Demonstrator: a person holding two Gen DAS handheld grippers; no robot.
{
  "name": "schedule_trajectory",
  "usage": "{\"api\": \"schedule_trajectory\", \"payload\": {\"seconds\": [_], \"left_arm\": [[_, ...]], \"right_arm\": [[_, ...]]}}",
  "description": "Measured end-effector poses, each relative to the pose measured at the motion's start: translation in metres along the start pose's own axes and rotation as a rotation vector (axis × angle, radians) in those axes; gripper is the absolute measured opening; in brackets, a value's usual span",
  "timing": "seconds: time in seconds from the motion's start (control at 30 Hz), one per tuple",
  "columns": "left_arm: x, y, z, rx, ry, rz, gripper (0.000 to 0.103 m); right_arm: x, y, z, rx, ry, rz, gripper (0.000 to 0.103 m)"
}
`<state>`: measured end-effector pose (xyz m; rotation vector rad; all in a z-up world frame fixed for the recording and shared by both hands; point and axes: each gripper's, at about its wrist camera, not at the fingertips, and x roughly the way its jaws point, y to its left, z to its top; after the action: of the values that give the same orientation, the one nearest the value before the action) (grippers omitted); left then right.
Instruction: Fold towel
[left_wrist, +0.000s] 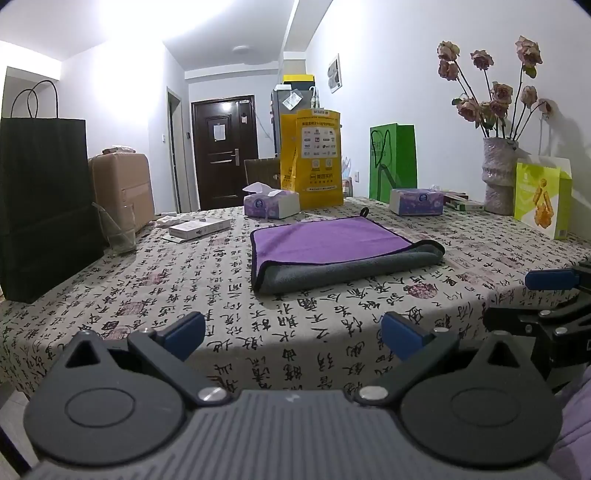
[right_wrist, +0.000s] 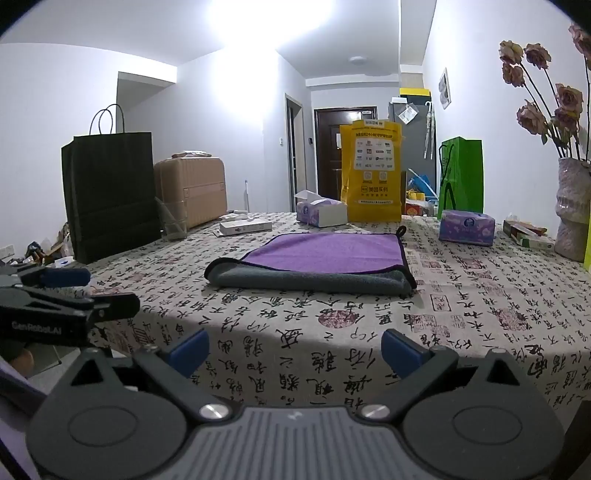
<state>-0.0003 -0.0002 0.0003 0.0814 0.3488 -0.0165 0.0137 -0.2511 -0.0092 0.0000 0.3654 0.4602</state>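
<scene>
A purple towel with a grey underside and black trim (left_wrist: 332, 247) lies folded once on the patterned tablecloth, its grey fold facing me; it also shows in the right wrist view (right_wrist: 317, 258). My left gripper (left_wrist: 293, 332) is open and empty, held off the table's near edge, well short of the towel. My right gripper (right_wrist: 295, 350) is open and empty too, beside the left one. The right gripper shows at the right edge of the left wrist view (left_wrist: 554, 295). The left gripper shows at the left edge of the right wrist view (right_wrist: 55, 295).
On the table (left_wrist: 184, 295) stand a black paper bag (left_wrist: 44, 206), a glass (left_wrist: 120, 229), two tissue boxes (left_wrist: 271, 205) (left_wrist: 417, 201), a yellow bag (left_wrist: 314, 158), a green bag (left_wrist: 393, 162), a vase of flowers (left_wrist: 498, 173) and a snack box (left_wrist: 543, 199). A suitcase (left_wrist: 122, 188) stands behind.
</scene>
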Motion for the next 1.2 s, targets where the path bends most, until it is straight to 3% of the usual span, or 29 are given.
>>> {"api": "schedule_trajectory", "payload": {"seconds": [1.2], "left_arm": [[-0.0002,-0.0002,0.0001,0.001,0.000,0.000,0.103]], "right_arm": [[-0.0006,0.0002,-0.0014,0.000,0.001,0.000,0.100]]}}
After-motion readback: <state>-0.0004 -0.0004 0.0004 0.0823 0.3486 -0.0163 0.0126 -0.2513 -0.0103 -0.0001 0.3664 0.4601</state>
